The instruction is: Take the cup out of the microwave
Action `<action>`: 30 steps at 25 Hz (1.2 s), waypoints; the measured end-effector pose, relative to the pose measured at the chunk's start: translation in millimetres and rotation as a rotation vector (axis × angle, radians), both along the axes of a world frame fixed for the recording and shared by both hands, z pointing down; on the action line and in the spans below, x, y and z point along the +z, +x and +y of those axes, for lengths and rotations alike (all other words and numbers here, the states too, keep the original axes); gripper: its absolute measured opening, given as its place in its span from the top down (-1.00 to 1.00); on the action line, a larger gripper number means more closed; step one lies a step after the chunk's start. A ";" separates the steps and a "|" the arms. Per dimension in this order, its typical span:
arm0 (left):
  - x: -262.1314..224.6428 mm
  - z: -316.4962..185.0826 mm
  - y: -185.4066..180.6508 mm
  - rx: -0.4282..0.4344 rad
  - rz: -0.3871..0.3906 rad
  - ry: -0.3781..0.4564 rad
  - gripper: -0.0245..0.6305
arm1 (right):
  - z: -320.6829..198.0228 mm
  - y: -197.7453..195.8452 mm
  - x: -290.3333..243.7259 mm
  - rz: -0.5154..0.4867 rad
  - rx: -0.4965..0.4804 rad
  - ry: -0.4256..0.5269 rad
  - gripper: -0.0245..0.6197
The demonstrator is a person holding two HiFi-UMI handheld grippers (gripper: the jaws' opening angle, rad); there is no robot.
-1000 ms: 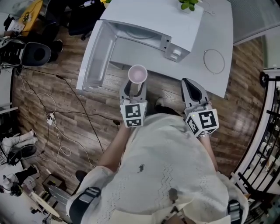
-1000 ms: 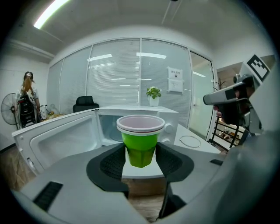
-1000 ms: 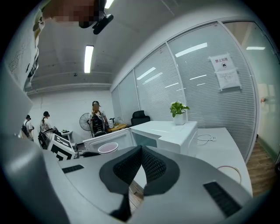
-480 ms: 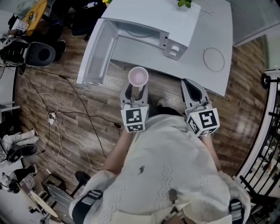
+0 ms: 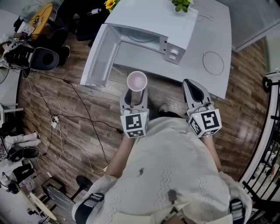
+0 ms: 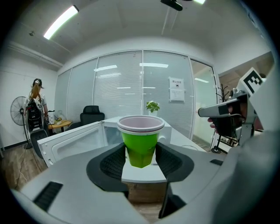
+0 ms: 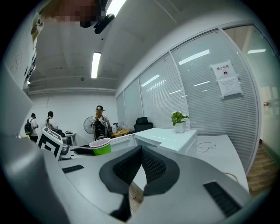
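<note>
A green cup (image 6: 140, 148) with a pale pink inside and white rim sits upright between the pads of my left gripper (image 6: 141, 159), which is shut on it. In the head view the cup (image 5: 137, 82) is held in front of the table's near edge, clear of the white microwave (image 5: 148, 27), whose door (image 5: 99, 57) hangs wide open to the left. My right gripper (image 5: 195, 93) hovers to the right at about the same height, its jaws shut with nothing between them (image 7: 141, 168). From the right gripper view the cup (image 7: 101, 146) shows at the left.
The microwave stands on a white table (image 5: 218, 30) with a potted plant (image 5: 182, 4) on top and a cable loop (image 5: 213, 64) to its right. Cables (image 5: 61, 118) run over the wooden floor at left. Chairs, a fan and people are in the room beyond.
My left gripper has carried the cup a little further away from the microwave and upward. The right gripper has drifted slightly along with it, jaws unchanged.
</note>
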State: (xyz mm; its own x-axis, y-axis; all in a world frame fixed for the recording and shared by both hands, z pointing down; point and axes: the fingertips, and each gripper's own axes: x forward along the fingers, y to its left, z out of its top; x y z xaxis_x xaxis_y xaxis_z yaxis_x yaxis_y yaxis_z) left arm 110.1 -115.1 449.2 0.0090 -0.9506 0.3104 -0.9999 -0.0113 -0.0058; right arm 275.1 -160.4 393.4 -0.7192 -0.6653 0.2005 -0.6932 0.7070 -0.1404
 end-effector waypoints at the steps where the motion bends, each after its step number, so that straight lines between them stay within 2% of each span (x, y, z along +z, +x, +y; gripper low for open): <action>1: -4.8 0.4 0.5 0.000 -0.006 0.009 0.20 | 0.3 0.3 -4.0 -0.005 -0.001 0.007 0.90; 10: -43.3 2.1 6.0 0.016 -0.015 0.074 0.20 | -1.5 4.5 -43.2 -0.042 0.001 0.085 0.90; 20: -73.1 4.5 -2.1 -0.015 -0.046 0.102 0.20 | -9.2 19.0 -71.9 -0.031 0.012 0.158 0.90; 30: -78.6 1.2 6.5 -0.004 -0.049 0.103 0.20 | -2.4 22.4 -79.5 -0.070 0.010 0.156 0.90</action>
